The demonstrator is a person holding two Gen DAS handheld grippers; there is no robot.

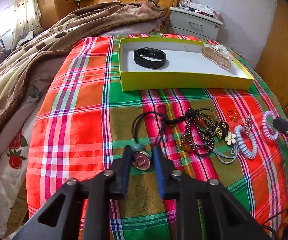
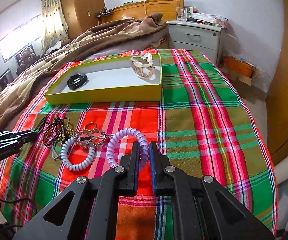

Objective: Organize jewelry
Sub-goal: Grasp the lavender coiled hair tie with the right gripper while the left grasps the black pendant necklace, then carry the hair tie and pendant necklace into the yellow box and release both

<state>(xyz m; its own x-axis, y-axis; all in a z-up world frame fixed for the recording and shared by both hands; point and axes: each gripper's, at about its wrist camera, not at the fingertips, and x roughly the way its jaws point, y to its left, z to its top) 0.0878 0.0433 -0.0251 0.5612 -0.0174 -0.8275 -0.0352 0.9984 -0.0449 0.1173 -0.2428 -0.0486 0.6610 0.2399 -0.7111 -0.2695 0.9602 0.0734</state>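
Note:
A yellow-green box (image 1: pixel 184 80) (image 2: pixel 104 96) on the plaid cloth holds a black wristband (image 1: pixel 150 58) (image 2: pixel 77 81) and a beige hair claw (image 1: pixel 217 56) (image 2: pixel 144 66). My left gripper (image 1: pixel 141 154) is open, its jaws on either side of a round metal pendant (image 1: pixel 142 161) on a black cord (image 1: pixel 144 120). My right gripper (image 2: pixel 144 152) has its jaws closed on a lilac spiral hair tie (image 2: pixel 127 140) (image 1: pixel 269 125). Beaded bracelets (image 1: pixel 202 134) (image 2: pixel 54 130), a pale blue spiral tie (image 1: pixel 246 142) (image 2: pixel 78 156), a rhinestone clip (image 2: pixel 92 139) and an orange ring (image 1: pixel 232 116) lie between.
A brown blanket (image 1: pixel 43 46) covers the bed to the left. A grey nightstand (image 1: pixel 196 24) (image 2: pixel 196 36) stands behind the box. Wooden wardrobe panels (image 2: pixel 284 100) line the right side. The plaid cloth (image 2: pixel 204 120) drops off at its right edge.

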